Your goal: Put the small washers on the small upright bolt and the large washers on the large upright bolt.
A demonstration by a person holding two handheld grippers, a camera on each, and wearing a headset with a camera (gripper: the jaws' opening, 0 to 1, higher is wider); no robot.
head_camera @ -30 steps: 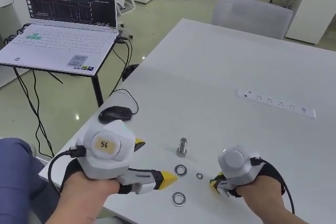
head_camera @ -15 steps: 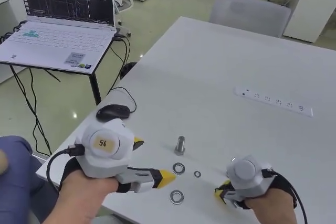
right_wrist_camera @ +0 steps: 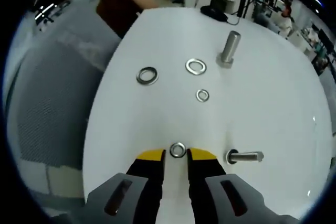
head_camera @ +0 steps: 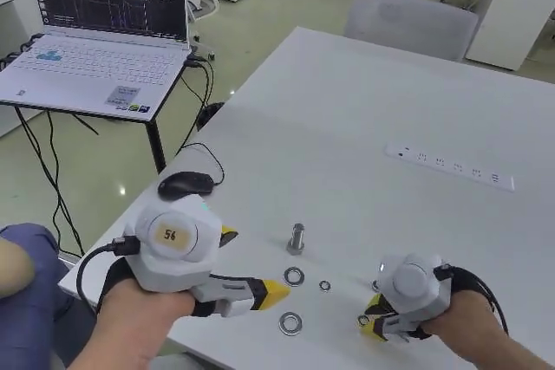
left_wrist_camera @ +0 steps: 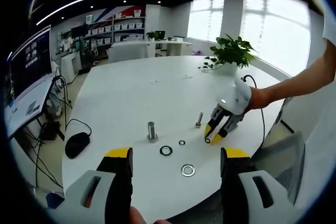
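The large upright bolt (head_camera: 297, 238) stands on the white table (head_camera: 364, 119), with two large washers (head_camera: 294, 276) (head_camera: 290, 324) and a small washer (head_camera: 324, 285) lying flat in front of it. My left gripper (head_camera: 270, 294) hovers at the near left, jaws wide open and empty. In the left gripper view (left_wrist_camera: 177, 156) it faces the large bolt (left_wrist_camera: 152, 130) and the small upright bolt (left_wrist_camera: 199, 119). My right gripper (right_wrist_camera: 178, 155) pinches a small washer (right_wrist_camera: 178, 150) at its tips, just beside the small bolt (right_wrist_camera: 244, 156). The head view has it (head_camera: 371, 323) near the table's front edge.
A white power strip (head_camera: 451, 168) lies across the table's far right. A black mouse (head_camera: 186, 185) sits at the left edge. An open laptop (head_camera: 104, 32) stands on a side stand to the left, and a grey chair (head_camera: 408, 23) is at the far end.
My right gripper has drawn back to the right and toward the table's near edge, keeping the small washer at its tips. The left gripper has stayed put.
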